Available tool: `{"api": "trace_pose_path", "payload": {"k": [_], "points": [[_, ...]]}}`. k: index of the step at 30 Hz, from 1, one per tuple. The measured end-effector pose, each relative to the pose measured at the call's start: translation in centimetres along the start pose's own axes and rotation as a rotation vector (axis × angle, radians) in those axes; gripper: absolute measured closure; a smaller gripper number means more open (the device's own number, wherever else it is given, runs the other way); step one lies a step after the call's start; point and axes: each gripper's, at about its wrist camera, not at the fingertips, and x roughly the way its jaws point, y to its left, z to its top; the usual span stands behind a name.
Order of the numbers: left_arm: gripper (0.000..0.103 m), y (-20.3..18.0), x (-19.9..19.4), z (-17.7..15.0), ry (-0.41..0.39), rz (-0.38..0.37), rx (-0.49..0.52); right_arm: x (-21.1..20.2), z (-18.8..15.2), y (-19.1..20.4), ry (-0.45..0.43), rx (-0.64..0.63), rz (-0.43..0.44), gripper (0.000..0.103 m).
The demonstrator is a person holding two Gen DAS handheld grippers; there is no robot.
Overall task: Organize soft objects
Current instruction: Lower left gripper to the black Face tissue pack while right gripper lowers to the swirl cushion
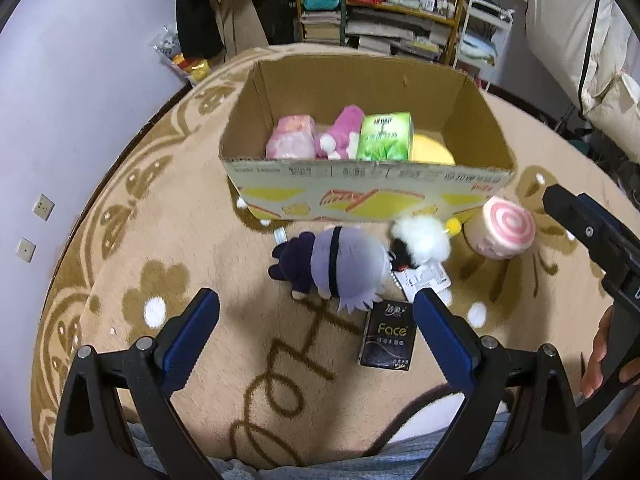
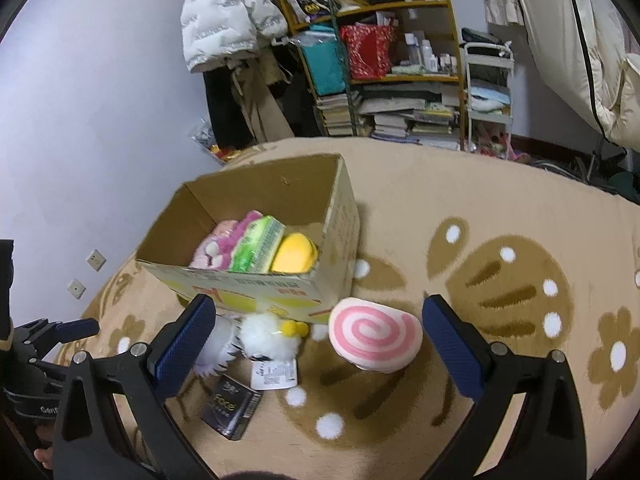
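A cardboard box (image 1: 360, 184) (image 2: 256, 280) stands on the carpet, holding a pink packet (image 1: 290, 138), a pink plush (image 1: 340, 132), a green tissue pack (image 1: 386, 136) (image 2: 260, 246) and a yellow cushion (image 1: 432, 150) (image 2: 294, 254). In front of it lie a purple and grey plush doll (image 1: 336, 268), a white fluffy toy (image 1: 420, 240) (image 2: 272, 334), a pink swirl roll cushion (image 1: 506, 226) (image 2: 374, 334) and a black tissue pack (image 1: 386, 338) (image 2: 232, 406). My left gripper (image 1: 316, 316) is open, just short of the doll. My right gripper (image 2: 320, 320) is open, just before the swirl cushion.
A beige flowered carpet (image 1: 180, 280) covers the floor. Behind the box stand a cluttered bookshelf (image 2: 392, 92), hanging coats (image 2: 232, 40) and a white cart (image 2: 488, 92). A hand (image 1: 600, 352) holds the right gripper's handle at the left view's right edge.
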Motion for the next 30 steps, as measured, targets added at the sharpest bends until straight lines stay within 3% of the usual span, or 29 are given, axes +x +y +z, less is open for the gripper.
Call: {"api": "trace_pose_path", "payload": {"k": [23, 30], "points": [[0.006, -3.1, 7.6, -1.1, 0.235, -0.053, 0.030, 6.5, -1.2, -4.1, 0.140, 0.146, -0.086, 0.000], [0.006, -4.4, 9.5, -1.5, 0.273, -0.033, 0.078, 7.7, -1.8, -5.1, 0.180, 0.192, -0.092, 0.000]]}}
